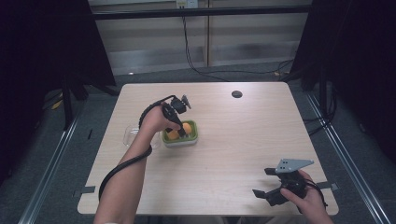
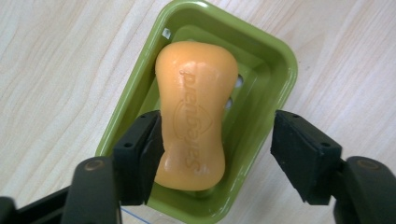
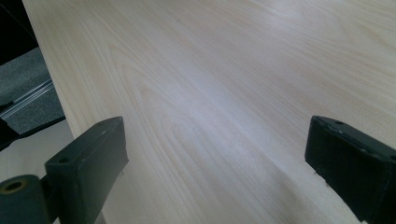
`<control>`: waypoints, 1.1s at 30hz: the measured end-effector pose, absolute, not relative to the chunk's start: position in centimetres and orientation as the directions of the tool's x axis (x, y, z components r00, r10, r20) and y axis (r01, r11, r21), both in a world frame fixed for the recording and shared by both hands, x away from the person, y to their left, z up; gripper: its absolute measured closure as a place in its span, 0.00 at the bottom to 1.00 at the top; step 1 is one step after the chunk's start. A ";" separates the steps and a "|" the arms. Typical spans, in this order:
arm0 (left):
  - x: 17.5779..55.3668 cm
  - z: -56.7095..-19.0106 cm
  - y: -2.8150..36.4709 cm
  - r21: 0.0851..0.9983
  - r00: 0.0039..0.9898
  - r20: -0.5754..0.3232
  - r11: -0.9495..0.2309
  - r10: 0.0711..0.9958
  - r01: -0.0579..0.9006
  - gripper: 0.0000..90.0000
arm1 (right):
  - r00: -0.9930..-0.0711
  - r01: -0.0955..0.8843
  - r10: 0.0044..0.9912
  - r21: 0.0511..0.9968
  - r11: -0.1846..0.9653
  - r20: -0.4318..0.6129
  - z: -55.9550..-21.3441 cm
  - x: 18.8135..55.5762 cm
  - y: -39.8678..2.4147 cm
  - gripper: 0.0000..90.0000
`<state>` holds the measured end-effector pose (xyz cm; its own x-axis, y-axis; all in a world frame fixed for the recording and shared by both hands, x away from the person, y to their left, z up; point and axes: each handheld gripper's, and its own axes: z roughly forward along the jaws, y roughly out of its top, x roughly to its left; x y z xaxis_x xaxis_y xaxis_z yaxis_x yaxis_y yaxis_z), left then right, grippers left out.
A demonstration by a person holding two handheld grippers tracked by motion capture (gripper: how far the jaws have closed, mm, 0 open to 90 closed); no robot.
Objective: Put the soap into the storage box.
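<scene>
An orange bar of soap [image 2: 196, 116] lies in a green soap dish [image 2: 280, 60] on the pale wooden table. My left gripper [image 2: 217, 135] points down over the dish [image 1: 195, 138] with its jaws on either side of the soap [image 1: 187, 128]. The left pad rests against the soap's side and the right pad stands well apart from it, so the gripper [image 1: 180, 130] is open. My right gripper [image 1: 262, 182] is held low over the table's near right corner. Its jaws [image 3: 215, 149] are spread wide with bare wood between them.
A clear plastic piece [image 1: 130, 135] lies just left of the dish, partly behind the left hand. A small black round disc [image 1: 236, 94] sits near the table's far edge. Grey tape strips [image 1: 85, 190] mark the front corners. Dark curtains flank both sides.
</scene>
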<state>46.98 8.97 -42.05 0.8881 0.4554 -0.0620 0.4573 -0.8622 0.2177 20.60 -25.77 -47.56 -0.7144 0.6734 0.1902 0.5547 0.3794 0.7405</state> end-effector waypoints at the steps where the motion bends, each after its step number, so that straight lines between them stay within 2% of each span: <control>1: 47.0 -41.9 9.0 0.208 0.890 -0.066 -0.866 0.452 0.455 0.36 | -0.715 0.555 0.673 0.740 0.379 0.192 -47.5 20.6 -25.7 0.06; 6: 46.5 -41.7 9.2 0.235 0.878 -0.066 -0.848 0.475 0.476 0.34 | -0.723 0.548 0.665 0.743 0.384 0.189 -47.5 20.9 -25.6 0.06; 33: 44.9 -40.7 8.4 0.268 0.881 -0.091 -0.840 0.465 0.472 0.17 | -0.731 0.544 0.656 0.743 0.390 0.191 -47.5 21.4 -25.1 0.06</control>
<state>44.94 8.43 -40.73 0.8805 0.4651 -0.0914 0.4716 -0.8402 0.2676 21.45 -25.13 -47.55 -0.7305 0.6557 0.1909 0.5439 0.3897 0.7432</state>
